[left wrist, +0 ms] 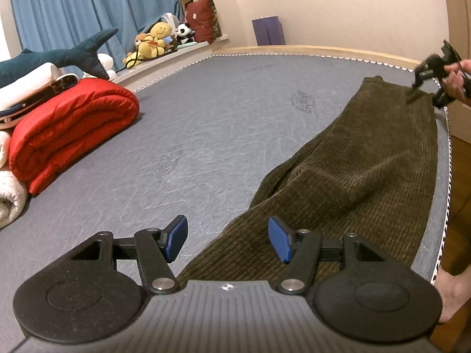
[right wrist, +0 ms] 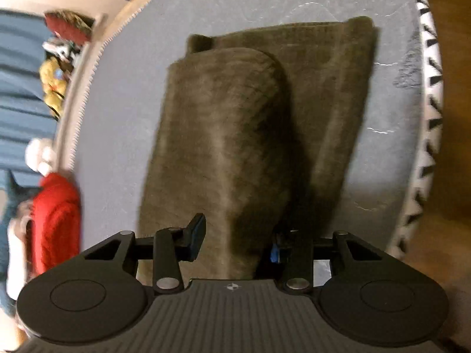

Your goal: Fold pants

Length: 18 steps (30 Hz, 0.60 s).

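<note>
Grey mattress (left wrist: pixel 206 123), bedroom: brown corduroy pants (left wrist: pixel 353 170) lie lengthwise along its right edge, legs stacked one on the other. Red blanket (left wrist: pixel 70 129) rolled at the far left, well apart. My left gripper (left wrist: pixel 228 239): jaws open, nothing between them, over one end of the pants. My right gripper (right wrist: pixel 235 239): jaws apart, empty, above the other end. Risk, as I judge it: pinching only the top layer would drag the legs askew; the mattress edge sits close, so cloth could slip off.

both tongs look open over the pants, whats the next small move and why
Probably lower the right tongs onto the near end of the pants and close on it. The pants already lie folded lengthwise on the mattress, both tongs stand open with nothing gripped, and the left tongs hover at the opposite end, ready to take that one.
</note>
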Each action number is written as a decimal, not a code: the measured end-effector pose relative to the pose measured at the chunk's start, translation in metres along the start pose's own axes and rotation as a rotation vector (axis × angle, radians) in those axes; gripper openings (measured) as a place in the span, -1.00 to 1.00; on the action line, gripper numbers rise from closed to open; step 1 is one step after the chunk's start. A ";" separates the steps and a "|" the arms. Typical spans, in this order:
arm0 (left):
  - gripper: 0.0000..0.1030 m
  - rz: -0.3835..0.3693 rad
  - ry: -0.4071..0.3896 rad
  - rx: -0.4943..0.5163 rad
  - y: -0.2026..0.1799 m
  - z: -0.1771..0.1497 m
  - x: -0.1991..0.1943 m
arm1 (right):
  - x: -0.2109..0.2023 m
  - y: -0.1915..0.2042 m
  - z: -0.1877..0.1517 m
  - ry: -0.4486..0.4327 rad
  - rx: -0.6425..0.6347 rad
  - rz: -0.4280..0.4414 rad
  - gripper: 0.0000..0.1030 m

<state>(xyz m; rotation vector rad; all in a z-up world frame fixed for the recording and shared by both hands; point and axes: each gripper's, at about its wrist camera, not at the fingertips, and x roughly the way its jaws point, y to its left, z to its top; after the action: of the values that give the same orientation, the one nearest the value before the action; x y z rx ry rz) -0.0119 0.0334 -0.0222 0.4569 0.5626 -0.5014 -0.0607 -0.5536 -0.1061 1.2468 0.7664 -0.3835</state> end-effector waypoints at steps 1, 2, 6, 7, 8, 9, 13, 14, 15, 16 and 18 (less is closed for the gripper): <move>0.29 0.001 -0.001 0.005 -0.001 0.000 0.000 | -0.002 0.001 0.003 -0.026 0.012 0.017 -0.13; 0.29 0.003 -0.001 0.008 -0.002 -0.001 0.000 | -0.003 0.000 0.007 -0.051 0.029 0.039 -0.13; 0.29 0.015 0.000 0.009 -0.002 -0.002 -0.001 | -0.005 -0.006 0.024 -0.102 0.098 0.111 -0.13; 0.29 0.022 0.000 0.008 -0.001 -0.002 -0.001 | -0.005 -0.010 0.026 -0.111 0.116 0.125 -0.13; 0.29 0.028 0.000 0.007 0.000 -0.002 -0.001 | -0.007 -0.011 0.028 -0.126 0.135 0.137 -0.14; 0.29 0.031 -0.001 0.004 0.000 -0.003 -0.002 | -0.012 -0.013 0.030 -0.162 0.153 0.141 -0.19; 0.31 0.035 -0.010 0.000 0.003 -0.004 -0.006 | -0.051 -0.016 0.030 -0.364 0.152 0.144 -0.75; 0.31 0.036 -0.009 0.001 0.003 -0.004 -0.006 | -0.057 -0.014 0.031 -0.374 0.124 0.116 -0.77; 0.31 0.038 -0.008 0.002 0.003 -0.004 -0.006 | -0.057 -0.012 0.031 -0.366 0.093 0.062 -0.77; 0.31 0.041 -0.007 0.003 0.003 -0.005 -0.006 | -0.055 -0.011 0.030 -0.357 0.075 0.002 -0.77; 0.31 0.041 -0.003 0.002 0.003 -0.004 -0.005 | -0.048 -0.017 0.030 -0.323 0.102 -0.056 -0.77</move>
<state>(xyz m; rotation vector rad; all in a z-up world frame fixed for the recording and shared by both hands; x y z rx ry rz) -0.0153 0.0391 -0.0216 0.4686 0.5485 -0.4633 -0.0961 -0.5936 -0.0812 1.2220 0.5108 -0.6587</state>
